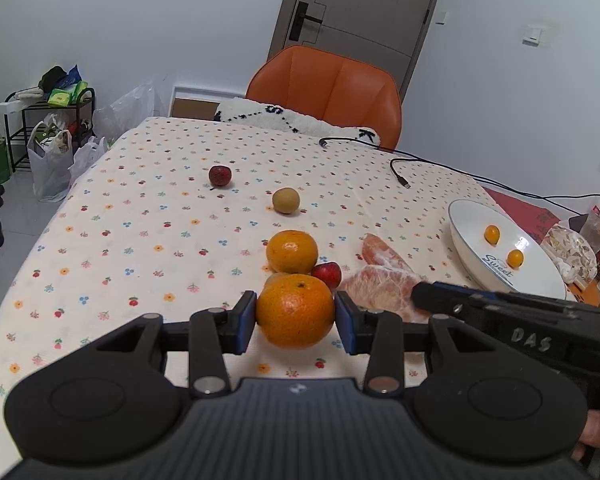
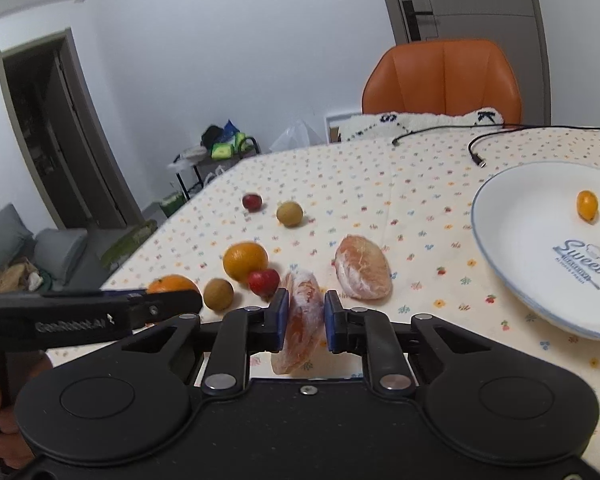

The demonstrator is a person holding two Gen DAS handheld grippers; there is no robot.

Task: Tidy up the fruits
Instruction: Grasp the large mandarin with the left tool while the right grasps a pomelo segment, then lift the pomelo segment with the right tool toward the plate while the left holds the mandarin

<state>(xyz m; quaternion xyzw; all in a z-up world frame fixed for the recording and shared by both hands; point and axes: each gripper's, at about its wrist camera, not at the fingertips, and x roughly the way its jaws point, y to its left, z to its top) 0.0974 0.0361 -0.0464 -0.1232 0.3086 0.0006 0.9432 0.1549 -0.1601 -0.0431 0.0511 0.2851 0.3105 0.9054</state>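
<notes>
Left wrist view —
A: My left gripper (image 1: pixel 295 312) is clenched on the round orange mandarin (image 1: pixel 295 310), near the floral-clothed table's (image 1: pixel 140 240) front edge.
B: My right gripper (image 2: pixel 306 316) pinches a peeled pink pomelo segment (image 2: pixel 300 320); the white round plate (image 2: pixel 512 248) sits at the right edge.

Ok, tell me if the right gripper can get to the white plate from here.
Probably yes. The right gripper, shut on a peeled pomelo segment, has only bare tablecloth between it and the white plate, which has room beside two kumquats.
</notes>
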